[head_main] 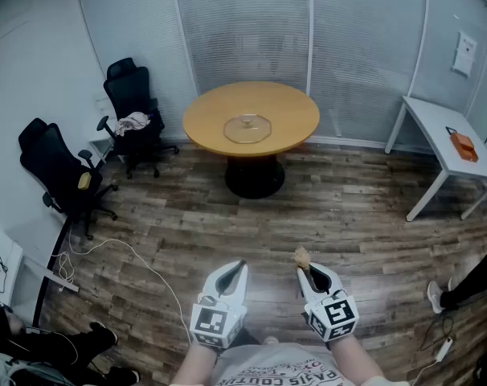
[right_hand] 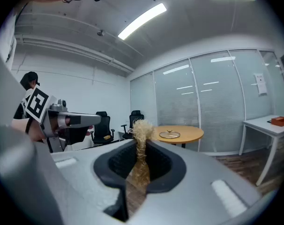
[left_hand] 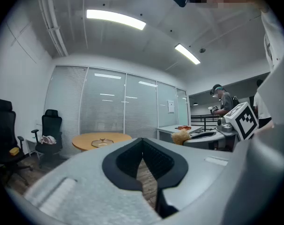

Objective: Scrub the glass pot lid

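Observation:
The glass pot lid (head_main: 247, 127) lies flat on a round wooden table (head_main: 288, 112) far across the room; it also shows small as the lid (left_hand: 102, 143) in the left gripper view and the lid (right_hand: 169, 134) in the right gripper view. My right gripper (head_main: 308, 273) is shut on a tan fibrous scrubber (head_main: 302, 256), whose tuft (right_hand: 141, 130) sticks out past the jaws. My left gripper (head_main: 237, 268) is shut with nothing in it. Both grippers are held low near my body, far from the table.
Two black office chairs (head_main: 135, 115) (head_main: 60, 171) stand at the left wall, with a white cable (head_main: 123, 252) on the wood floor. A white desk (head_main: 448, 147) with an orange object (head_main: 464, 145) stands at right. A person's foot (head_main: 436, 294) shows at lower right.

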### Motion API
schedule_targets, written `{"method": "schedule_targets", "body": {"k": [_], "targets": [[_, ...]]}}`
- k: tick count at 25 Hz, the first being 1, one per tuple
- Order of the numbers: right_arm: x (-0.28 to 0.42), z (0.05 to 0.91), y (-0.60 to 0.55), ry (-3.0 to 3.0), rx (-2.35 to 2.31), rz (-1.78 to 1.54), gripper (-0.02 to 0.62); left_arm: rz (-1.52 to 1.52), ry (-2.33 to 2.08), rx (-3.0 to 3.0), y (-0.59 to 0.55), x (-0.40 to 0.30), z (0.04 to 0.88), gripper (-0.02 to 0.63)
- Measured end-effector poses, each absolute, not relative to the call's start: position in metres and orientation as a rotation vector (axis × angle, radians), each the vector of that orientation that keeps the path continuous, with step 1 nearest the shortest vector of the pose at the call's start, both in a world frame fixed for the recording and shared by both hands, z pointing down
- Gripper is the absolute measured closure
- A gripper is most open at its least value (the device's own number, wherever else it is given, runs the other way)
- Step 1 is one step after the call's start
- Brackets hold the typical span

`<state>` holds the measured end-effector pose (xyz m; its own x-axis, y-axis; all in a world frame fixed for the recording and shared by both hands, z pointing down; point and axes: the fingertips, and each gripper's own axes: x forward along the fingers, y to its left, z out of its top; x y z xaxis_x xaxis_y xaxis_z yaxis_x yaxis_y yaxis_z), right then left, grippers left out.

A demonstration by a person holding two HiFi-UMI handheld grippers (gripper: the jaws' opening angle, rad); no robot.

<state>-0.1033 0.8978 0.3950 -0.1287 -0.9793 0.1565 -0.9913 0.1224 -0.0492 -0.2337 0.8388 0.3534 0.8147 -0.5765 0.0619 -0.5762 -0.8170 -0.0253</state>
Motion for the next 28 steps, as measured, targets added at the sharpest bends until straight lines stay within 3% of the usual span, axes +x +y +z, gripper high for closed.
{"method": "schedule_targets", "body": {"k": [17, 28], "targets": [[-0.105, 0.418, 0.881, -2.302, 1.983, 0.305, 0.541, -0.166, 0.951, -2.978, 0.827, -0.226, 0.369, 0.6], [-0.096, 0.438, 0.792, -2.243, 1.993, 0.365, 0.541, -0.208, 0.957, -3.03, 0.728, -0.225, 0.391, 0.6]]}}
